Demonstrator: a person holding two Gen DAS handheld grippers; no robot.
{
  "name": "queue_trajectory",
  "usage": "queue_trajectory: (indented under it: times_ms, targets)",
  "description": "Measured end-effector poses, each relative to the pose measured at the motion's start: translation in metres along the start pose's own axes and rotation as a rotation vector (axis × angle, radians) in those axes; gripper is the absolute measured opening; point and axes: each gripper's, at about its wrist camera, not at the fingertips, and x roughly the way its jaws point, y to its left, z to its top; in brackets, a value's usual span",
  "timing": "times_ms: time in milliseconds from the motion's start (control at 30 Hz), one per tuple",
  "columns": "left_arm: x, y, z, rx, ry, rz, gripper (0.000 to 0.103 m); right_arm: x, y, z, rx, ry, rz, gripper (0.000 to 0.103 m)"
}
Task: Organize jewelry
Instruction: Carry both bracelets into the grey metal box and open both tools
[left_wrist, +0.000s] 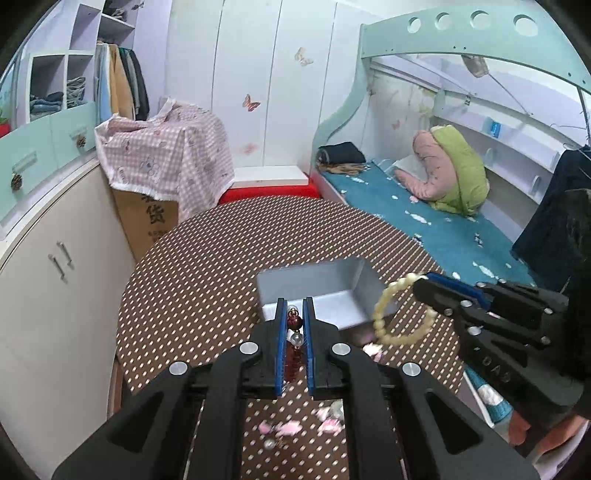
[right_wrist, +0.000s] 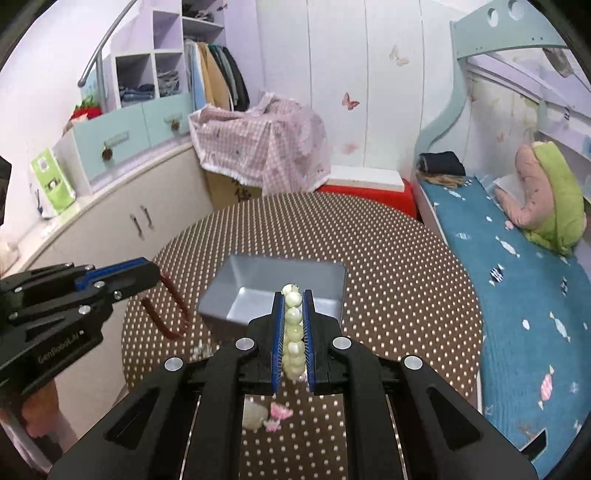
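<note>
My left gripper (left_wrist: 294, 308) is shut on a dark red bead bracelet (left_wrist: 294, 343) with a pearl and a red charm; in the right wrist view that bracelet (right_wrist: 173, 314) hangs as a loop from the left gripper (right_wrist: 157, 275). My right gripper (right_wrist: 294, 301) is shut on a cream bead bracelet (right_wrist: 294, 332), whose loop (left_wrist: 397, 314) dangles from the right gripper (left_wrist: 419, 284) in the left wrist view. Both hang above the dotted brown table (left_wrist: 207, 280), close to the open grey box (left_wrist: 325, 295), which looks empty (right_wrist: 280, 291).
Small pink and pearl jewelry pieces (left_wrist: 284, 430) lie on the table under the left gripper, more (right_wrist: 275, 415) under the right one. White cabinets (left_wrist: 55, 258) stand left, a bed with a blue cover (right_wrist: 517, 295) right, a cloth-covered carton (left_wrist: 166, 155) behind the table.
</note>
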Motion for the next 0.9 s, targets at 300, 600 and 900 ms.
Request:
queue_trajectory:
  times_ms: [300,600,900]
  targets:
    - [0.039,-0.008,0.03,-0.029,0.025,-0.041,0.007,0.042,-0.014,0.03,0.044,0.026,0.018,0.01]
    - [0.106,0.014,0.033,-0.11,0.152,-0.051,0.007,0.116,-0.031,0.034,0.09,0.162,0.09,0.01]
    - [0.146,0.027,0.022,-0.148,0.245,-0.055,0.008,0.15,-0.023,0.022,0.058,0.236,0.107,0.011]
